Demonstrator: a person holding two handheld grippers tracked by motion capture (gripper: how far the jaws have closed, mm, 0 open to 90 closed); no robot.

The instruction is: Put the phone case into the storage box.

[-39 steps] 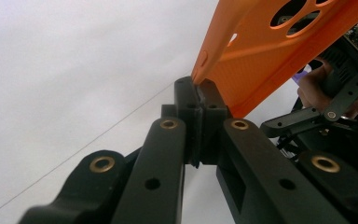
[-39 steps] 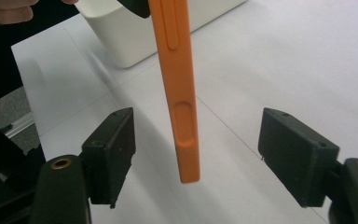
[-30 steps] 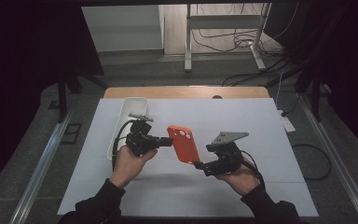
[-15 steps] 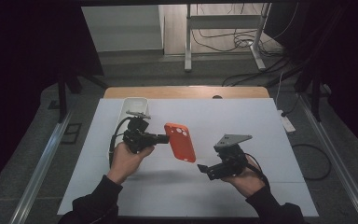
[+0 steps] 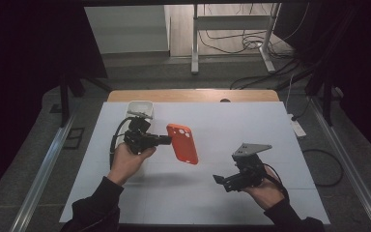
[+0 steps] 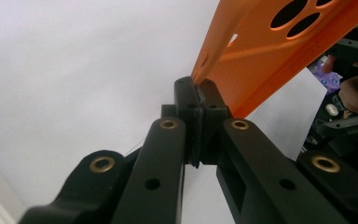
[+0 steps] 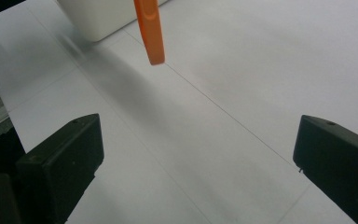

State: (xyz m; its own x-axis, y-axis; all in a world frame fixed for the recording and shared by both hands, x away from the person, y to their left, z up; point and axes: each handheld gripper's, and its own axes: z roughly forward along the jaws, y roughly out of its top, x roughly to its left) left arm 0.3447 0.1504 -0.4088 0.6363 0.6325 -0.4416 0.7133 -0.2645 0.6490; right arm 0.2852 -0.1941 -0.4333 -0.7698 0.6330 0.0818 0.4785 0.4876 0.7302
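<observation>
An orange phone case (image 5: 182,143) hangs above the white table, pinched at its edge by my left gripper (image 5: 166,140). In the left gripper view the jaws are closed on the orange phone case (image 6: 265,51), whose camera cut-outs show at the top right. My right gripper (image 5: 220,180) is held low at the right front of the table, its jaws wide apart with nothing between them. From the right gripper view the orange phone case (image 7: 150,29) appears edge-on, ahead and above the table.
A white rectangular container (image 5: 140,109) stands at the table's far left, also seen as the white container (image 7: 100,16) in the right gripper view. The white table sheet (image 5: 270,125) covers a wooden top. Metal rails run along both sides of the table.
My right gripper let go of the phone case and drew back toward the right front, jaws now wide. The left gripper keeps the case and has lifted it slightly.
</observation>
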